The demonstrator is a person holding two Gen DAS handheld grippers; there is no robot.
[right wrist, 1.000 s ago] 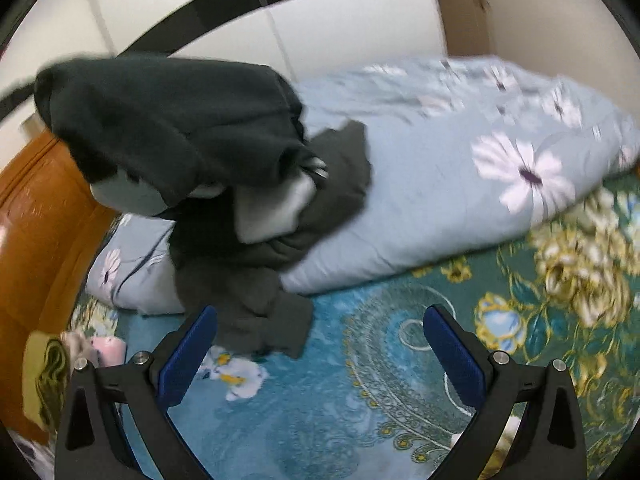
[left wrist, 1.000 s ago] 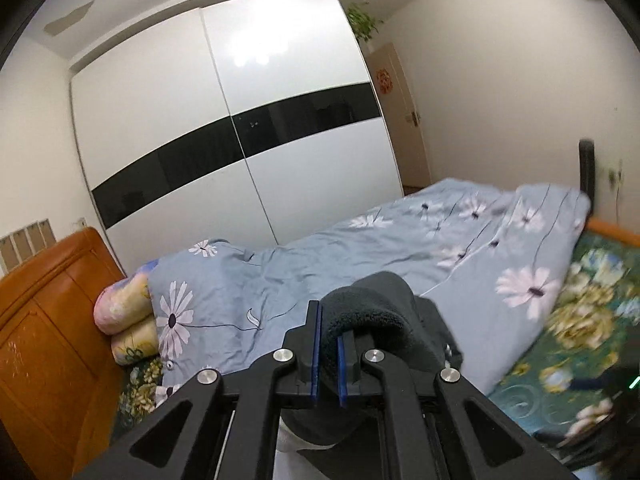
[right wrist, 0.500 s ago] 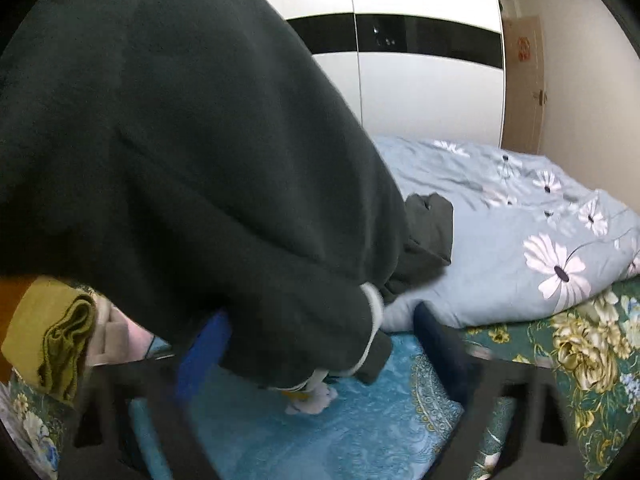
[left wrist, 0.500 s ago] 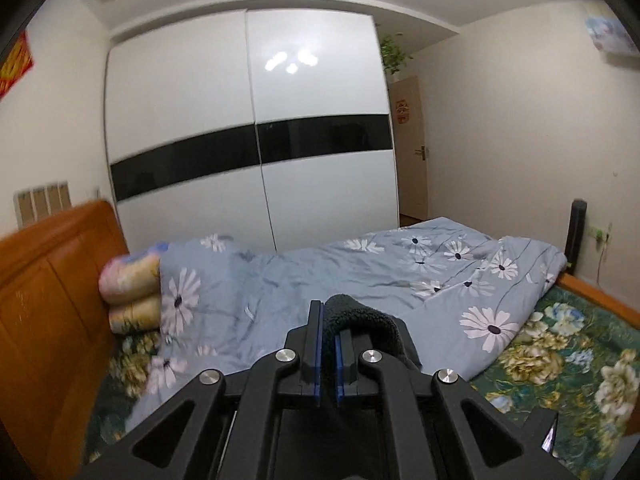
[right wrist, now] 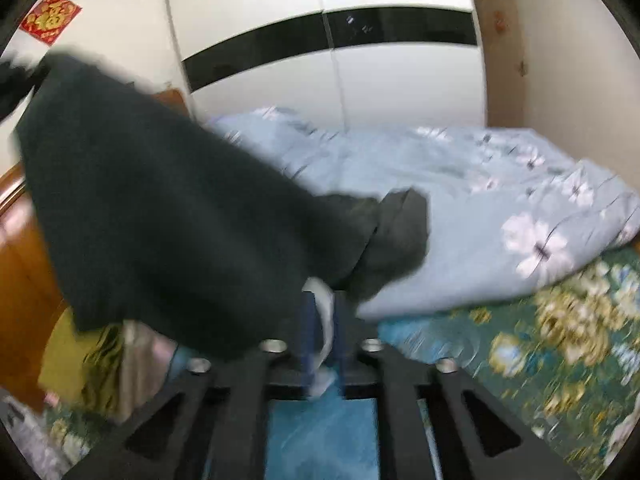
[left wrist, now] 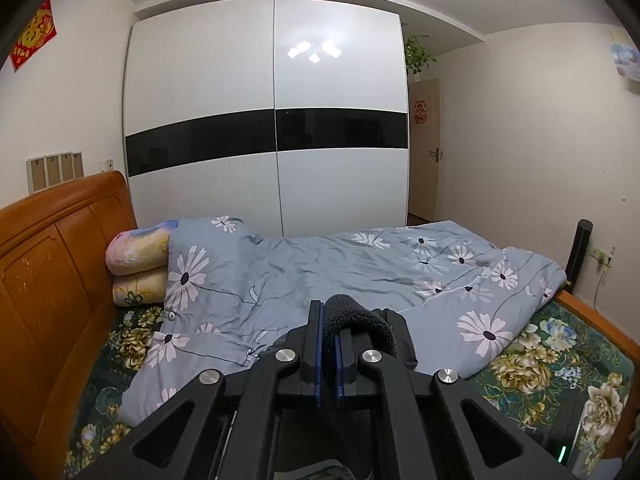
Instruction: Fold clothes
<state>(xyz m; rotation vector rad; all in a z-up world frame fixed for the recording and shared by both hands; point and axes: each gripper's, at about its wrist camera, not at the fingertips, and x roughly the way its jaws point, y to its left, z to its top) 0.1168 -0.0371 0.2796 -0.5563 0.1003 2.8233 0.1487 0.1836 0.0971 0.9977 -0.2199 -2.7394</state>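
My left gripper (left wrist: 328, 312) is shut on a fold of a dark fleece garment (left wrist: 360, 320), held up above the bed. In the right wrist view the same dark garment (right wrist: 168, 216) hangs stretched from the upper left down to my right gripper (right wrist: 322, 304), which is shut on its white-lined edge (right wrist: 326, 312). A dark flap (right wrist: 400, 236) of it droops over the quilt. The right wrist view is motion-blurred.
A grey-blue flowered quilt (left wrist: 360, 264) lies bunched across the bed over a green floral sheet (left wrist: 552, 364). An orange wooden headboard (left wrist: 52, 264) and rolled pillows (left wrist: 136, 268) are at left. A white wardrobe (left wrist: 264, 120) stands behind. Yellowish cloth (right wrist: 80, 364) lies lower left.
My right gripper has closed on the garment's white-lined edge; one second ago it was wide open. My left gripper has levelled out, still holding the fleece.
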